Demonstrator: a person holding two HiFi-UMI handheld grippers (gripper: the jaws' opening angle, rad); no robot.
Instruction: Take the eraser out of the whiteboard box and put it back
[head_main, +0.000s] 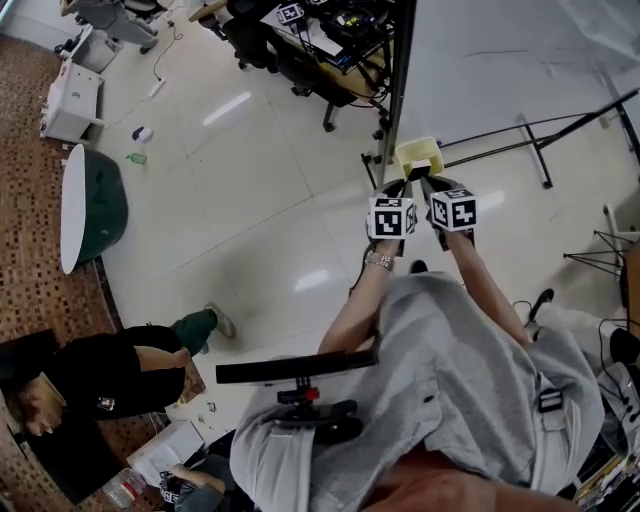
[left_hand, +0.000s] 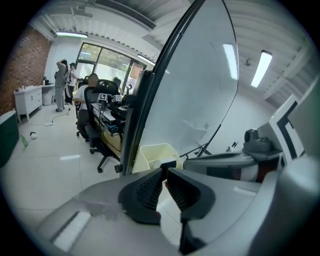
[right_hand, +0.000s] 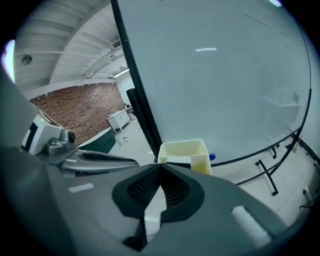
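Observation:
A cream whiteboard box (head_main: 418, 158) hangs at the whiteboard's lower left corner, by its dark frame post. In the right gripper view the eraser (right_hand: 178, 162), a dark block with a white top, lies inside the box (right_hand: 200, 150). The left gripper view shows the same box (left_hand: 150, 154) just past the jaws, with the eraser (left_hand: 168, 163) in it. My left gripper (head_main: 400, 186) and right gripper (head_main: 427, 183) hover side by side just short of the box. The right gripper (right_hand: 160, 166) is shut on nothing. The left gripper (left_hand: 164, 171) has its pads nearly together and empty.
The whiteboard (head_main: 500, 70) fills the upper right, with its stand legs (head_main: 540, 140) on the shiny floor. Office chairs and a cluttered desk (head_main: 300, 45) stand behind the frame post (head_main: 400, 80). A person (head_main: 120, 375) sits low at the left, near a green round table (head_main: 95, 205).

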